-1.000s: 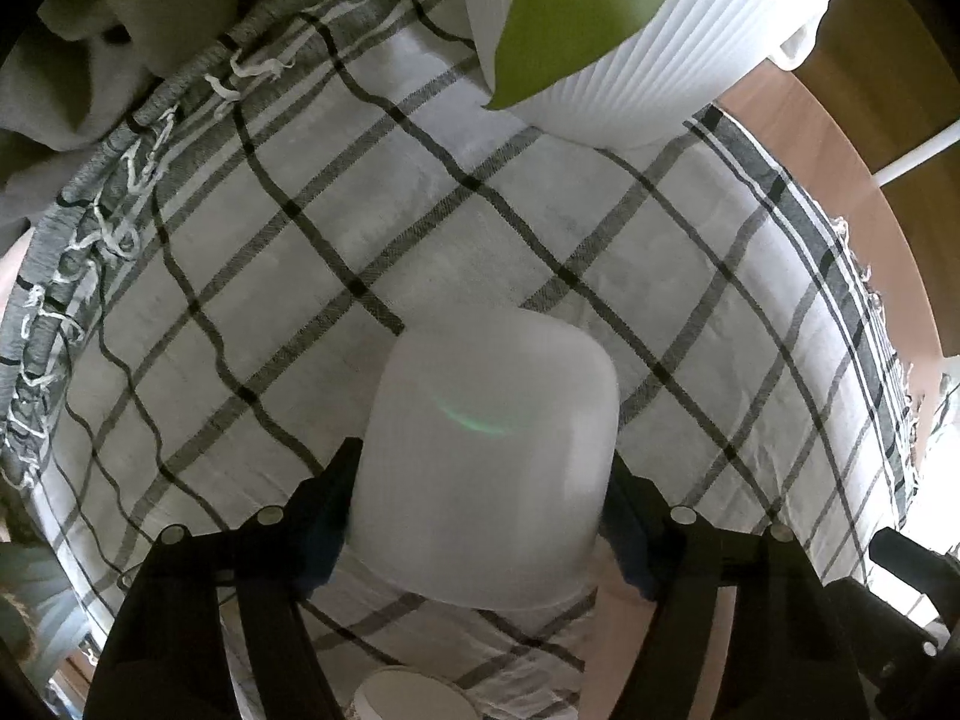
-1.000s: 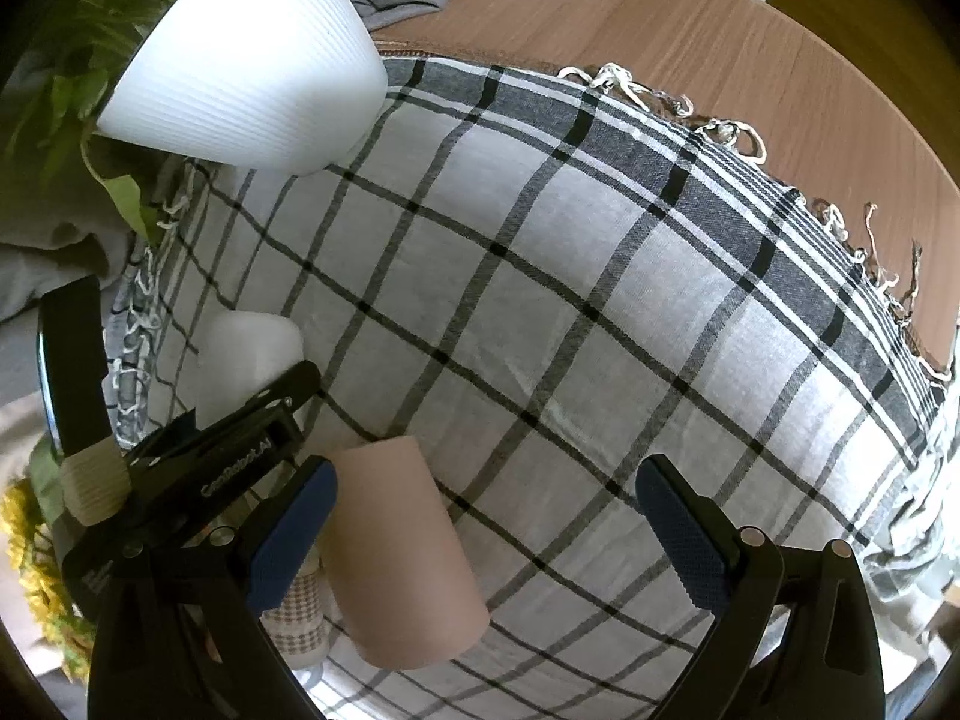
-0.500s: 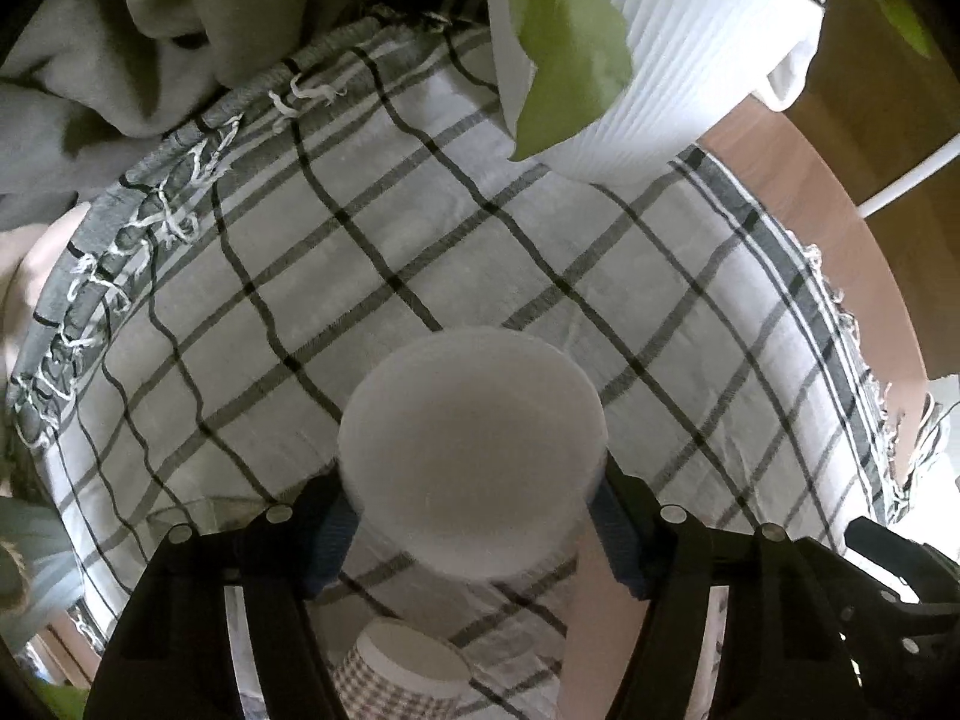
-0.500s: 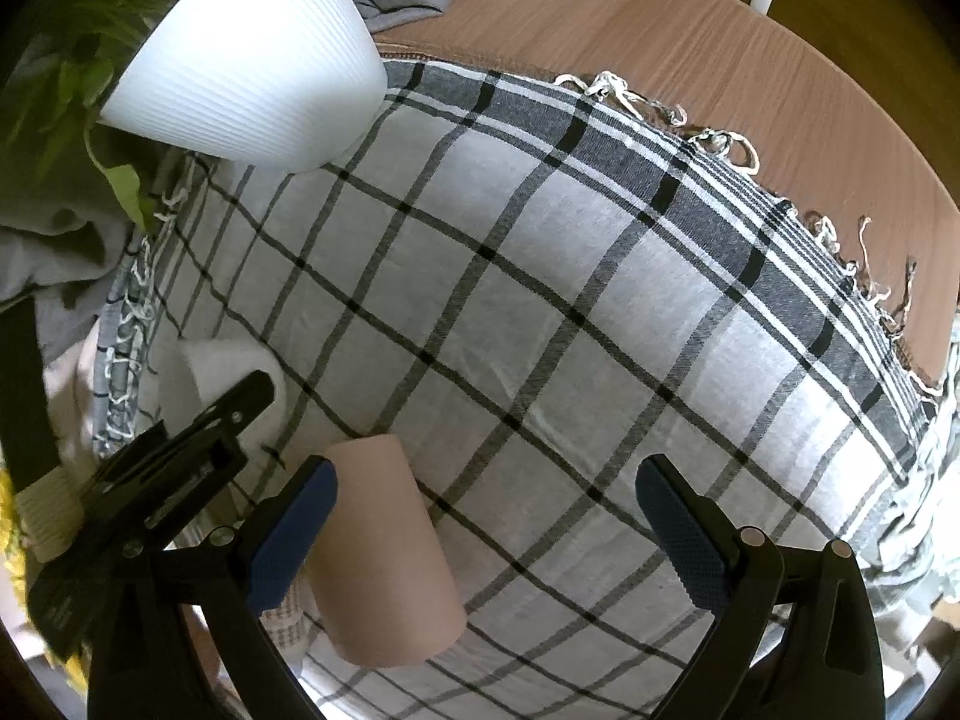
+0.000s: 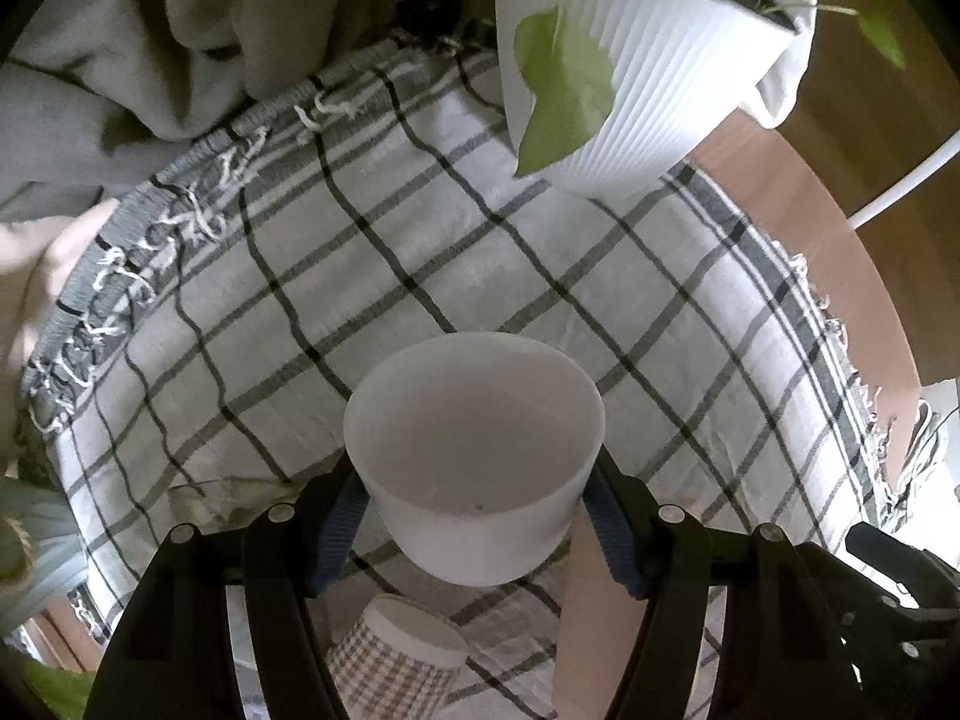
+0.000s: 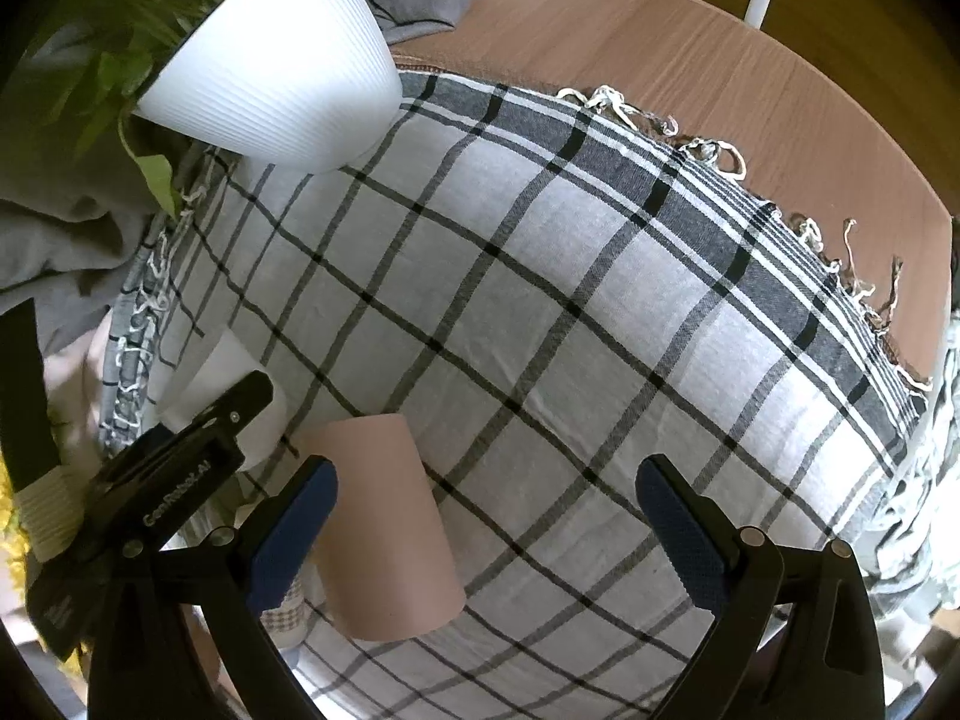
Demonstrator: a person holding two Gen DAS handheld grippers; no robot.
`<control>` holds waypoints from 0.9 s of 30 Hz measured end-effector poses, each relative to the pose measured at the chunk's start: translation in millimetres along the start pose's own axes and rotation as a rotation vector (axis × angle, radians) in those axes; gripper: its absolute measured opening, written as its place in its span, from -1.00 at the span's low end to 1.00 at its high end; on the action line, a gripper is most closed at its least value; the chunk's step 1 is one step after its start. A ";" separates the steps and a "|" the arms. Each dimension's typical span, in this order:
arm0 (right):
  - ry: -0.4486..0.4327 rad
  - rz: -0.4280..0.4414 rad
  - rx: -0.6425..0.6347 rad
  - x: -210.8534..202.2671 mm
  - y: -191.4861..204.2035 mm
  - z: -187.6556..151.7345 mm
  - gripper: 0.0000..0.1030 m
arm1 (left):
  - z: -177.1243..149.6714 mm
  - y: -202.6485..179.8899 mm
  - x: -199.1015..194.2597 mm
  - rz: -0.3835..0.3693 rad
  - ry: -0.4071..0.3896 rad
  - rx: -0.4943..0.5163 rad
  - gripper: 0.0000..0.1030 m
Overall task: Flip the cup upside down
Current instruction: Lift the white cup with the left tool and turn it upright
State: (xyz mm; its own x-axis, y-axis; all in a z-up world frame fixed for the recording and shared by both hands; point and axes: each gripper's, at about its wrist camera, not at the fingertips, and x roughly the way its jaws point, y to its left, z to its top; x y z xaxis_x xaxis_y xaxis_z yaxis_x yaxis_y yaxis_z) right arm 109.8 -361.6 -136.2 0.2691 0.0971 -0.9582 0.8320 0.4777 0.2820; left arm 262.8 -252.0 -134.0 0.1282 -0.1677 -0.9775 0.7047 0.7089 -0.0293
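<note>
My left claw (image 5: 477,516) is clamped on the translucent white plastic cup (image 5: 474,456), its blue pads pressing both sides low on the wall. The cup hangs above the black-and-white checked cloth (image 5: 420,264) that covers the round wooden table (image 6: 750,96), over the near part of the table, with its open mouth tipped up toward the camera. My right claw (image 6: 486,528) stands wide apart, gripping nothing, beside an upside-down pink paper cup (image 6: 384,522) on the cloth. A brown-checked paper cup (image 5: 396,660) stands under the left claw, and a ribbed white plant pot (image 5: 636,84) sits at the table's far edge. As I judge it, the flip is only partly made: the mouth does not yet face down, so the turn has to be completed and the cup set rim-down on the cloth, then let go.
</note>
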 end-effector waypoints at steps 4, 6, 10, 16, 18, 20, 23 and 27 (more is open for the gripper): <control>-0.018 0.015 -0.019 -13.7 0.0 -6.2 0.96 | -10.5 1.5 -23.5 0.000 -0.029 -0.012 0.30; -0.033 0.026 -0.032 -21.5 0.4 -10.3 0.96 | -18.5 -0.2 -35.3 0.012 -0.045 -0.016 0.30; -0.048 0.051 -0.064 -38.4 -3.3 -23.8 0.96 | -35.0 -3.4 -55.1 0.012 -0.060 -0.046 0.30; -0.047 0.066 -0.131 -48.6 -6.7 -44.5 0.96 | -77.5 -7.2 -77.0 0.030 -0.074 -0.132 0.30; -0.036 0.072 -0.151 -47.6 -8.7 -50.5 0.96 | -93.1 -9.3 -80.9 0.029 -0.073 -0.173 0.30; -0.032 0.071 -0.178 -48.5 -11.9 -56.9 0.96 | -108.0 -12.2 -83.6 0.030 -0.069 -0.199 0.30; -0.019 0.068 -0.208 -49.2 -17.4 -64.5 0.96 | -128.1 -17.3 -86.4 0.024 -0.063 -0.246 0.30; -0.007 0.053 -0.271 -49.3 -22.8 -74.3 0.96 | -150.4 -23.5 -84.9 0.034 -0.050 -0.288 0.30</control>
State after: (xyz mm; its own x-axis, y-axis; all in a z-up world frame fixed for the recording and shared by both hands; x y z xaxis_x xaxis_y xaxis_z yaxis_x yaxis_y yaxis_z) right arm 41.5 -312.5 -98.9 0.3132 0.1224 -0.9418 0.6569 0.6883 0.3079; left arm 130.3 -151.4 -81.8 0.1874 -0.1685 -0.9677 0.4735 0.8787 -0.0613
